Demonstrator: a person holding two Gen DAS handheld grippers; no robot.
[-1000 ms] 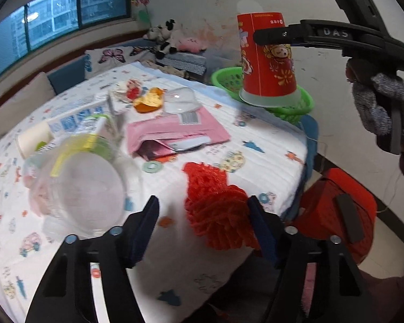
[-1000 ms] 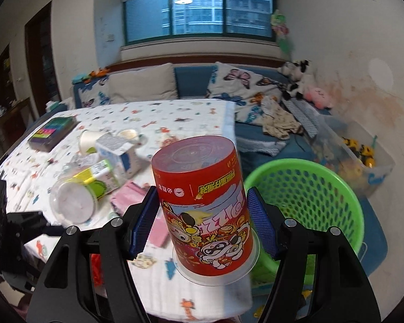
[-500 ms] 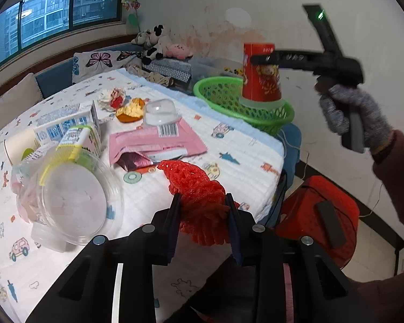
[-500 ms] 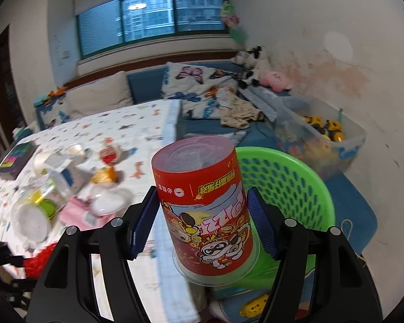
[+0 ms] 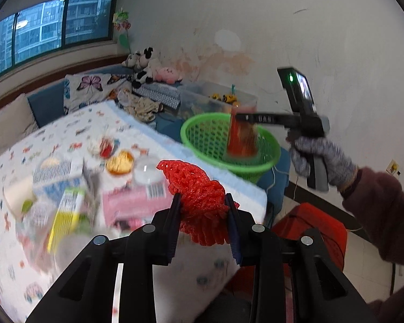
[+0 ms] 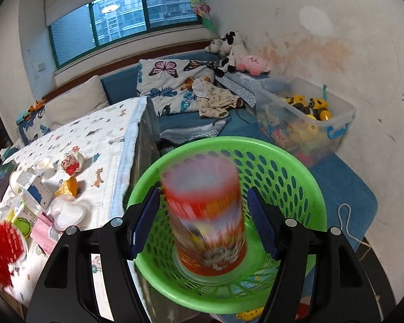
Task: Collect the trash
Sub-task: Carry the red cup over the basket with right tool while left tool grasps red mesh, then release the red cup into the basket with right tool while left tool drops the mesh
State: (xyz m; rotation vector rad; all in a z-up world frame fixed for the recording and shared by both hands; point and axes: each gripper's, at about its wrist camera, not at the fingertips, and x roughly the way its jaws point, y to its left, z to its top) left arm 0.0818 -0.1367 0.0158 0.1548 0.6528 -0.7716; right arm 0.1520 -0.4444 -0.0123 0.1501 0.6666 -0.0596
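Released from the parted right fingers, the red cup is dropped into the green basket, while the red foam net is lifted, clamped by the left fingers.

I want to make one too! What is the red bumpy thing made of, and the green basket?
The red bumpy thing looks like soft foam netting: matte, an open mesh that squashes between the left gripper's fingers. The green basket looks like shiny moulded plastic, with a smooth rim and rows of punched-looking holes.

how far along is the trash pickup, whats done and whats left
Barely any done: the red cup, blurred, drops into the green basket between the open right gripper. The left gripper holds the red foam net. The carton and pink packet remain on the table.
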